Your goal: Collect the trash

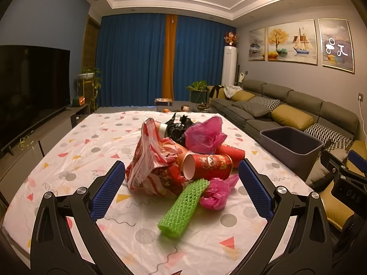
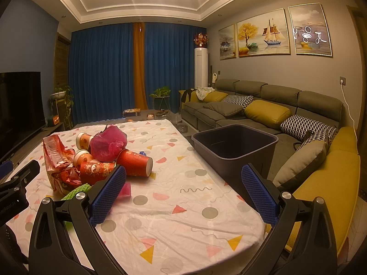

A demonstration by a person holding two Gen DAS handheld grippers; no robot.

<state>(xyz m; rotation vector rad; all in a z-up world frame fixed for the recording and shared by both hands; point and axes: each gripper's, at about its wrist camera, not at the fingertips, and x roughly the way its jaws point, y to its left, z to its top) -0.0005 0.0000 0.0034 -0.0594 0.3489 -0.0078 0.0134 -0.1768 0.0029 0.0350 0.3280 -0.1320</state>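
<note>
A: What carries everything?

B: A worktop [image 1: 96, 142] under a white cloth printed with dots and triangles. Off its right edge stands a dark grey bin [image 2: 234, 149], open at the top, with the sofa [image 2: 263, 114] behind it.

A: And the trash?

B: Heaped in the middle of the worktop. The biggest piece is a crumpled red-and-white plastic bag [image 1: 149, 167] on the left of the heap. A magenta plastic bag [image 1: 204, 135] sits on top, with a black plastic bag [image 1: 179, 127] behind it. Red paper cups lie on their sides: one printed cup [image 1: 208, 166] with its mouth toward the left wrist camera, another red cup [image 2: 135, 165] touching it on the right. Nearest the left camera lies a green foam net sleeve [image 1: 181, 208], just beside a smaller magenta scrap [image 1: 218, 192].

A: The tools?

B: The left hand-held gripper [image 1: 182, 192] is spread wide, holding nothing, its blue pads either side of the heap's near end. The right hand-held gripper [image 2: 183, 197] is also wide and empty, over bare cloth between the heap and the bin.
</note>
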